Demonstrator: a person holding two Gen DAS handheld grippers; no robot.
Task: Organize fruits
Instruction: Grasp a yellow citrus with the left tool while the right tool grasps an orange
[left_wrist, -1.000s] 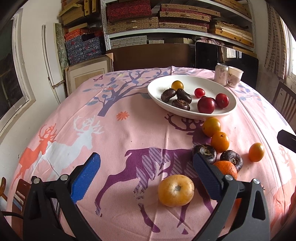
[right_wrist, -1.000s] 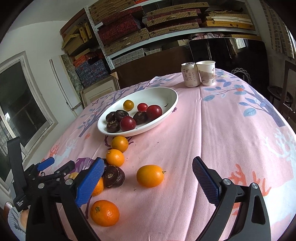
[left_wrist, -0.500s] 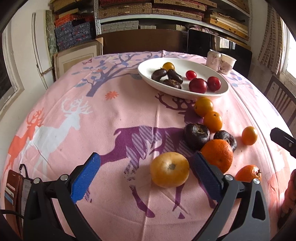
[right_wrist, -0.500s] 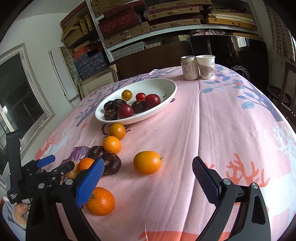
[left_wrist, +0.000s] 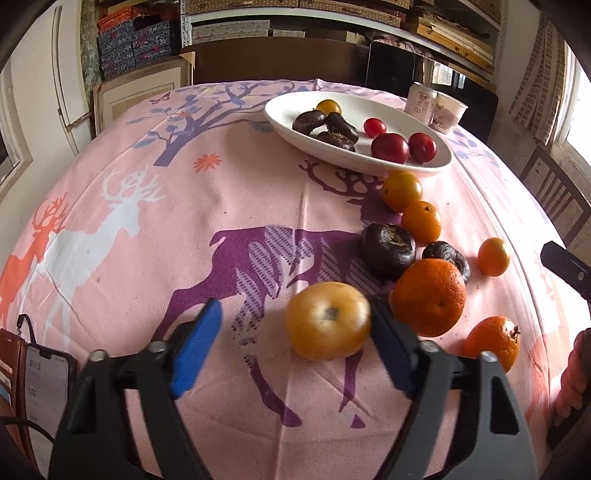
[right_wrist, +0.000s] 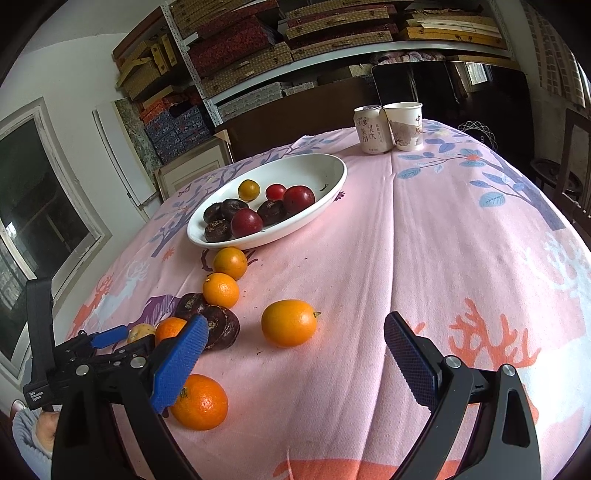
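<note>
Fingers of my left gripper (left_wrist: 295, 345) gape around the yellow fruit (left_wrist: 328, 320), right pad touching; I centre it, squeeze gently, avoiding the orange (left_wrist: 428, 297). My right gripper (right_wrist: 291, 363) hangs open.

Loose oranges (right_wrist: 288, 323) and dark fruits (left_wrist: 388, 246) beside fruit-filled white plate (right_wrist: 334, 186).

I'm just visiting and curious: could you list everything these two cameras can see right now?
Cloth: one, pink, deer-patterned, covers table.
Dish: one, white, mid-table.
Red fruits: three, in dish.
Dark fruits: about four in dish, two on cloth.
Orange fruits: five before dish; one small in dish.
Yellow fruit: one, nearest, on cloth.
Can, cup: one each, whitish, far edge.
Phone: one, brown case, near edge.
Left gripper: open around yellow fruit.
Right gripper: open.
</note>
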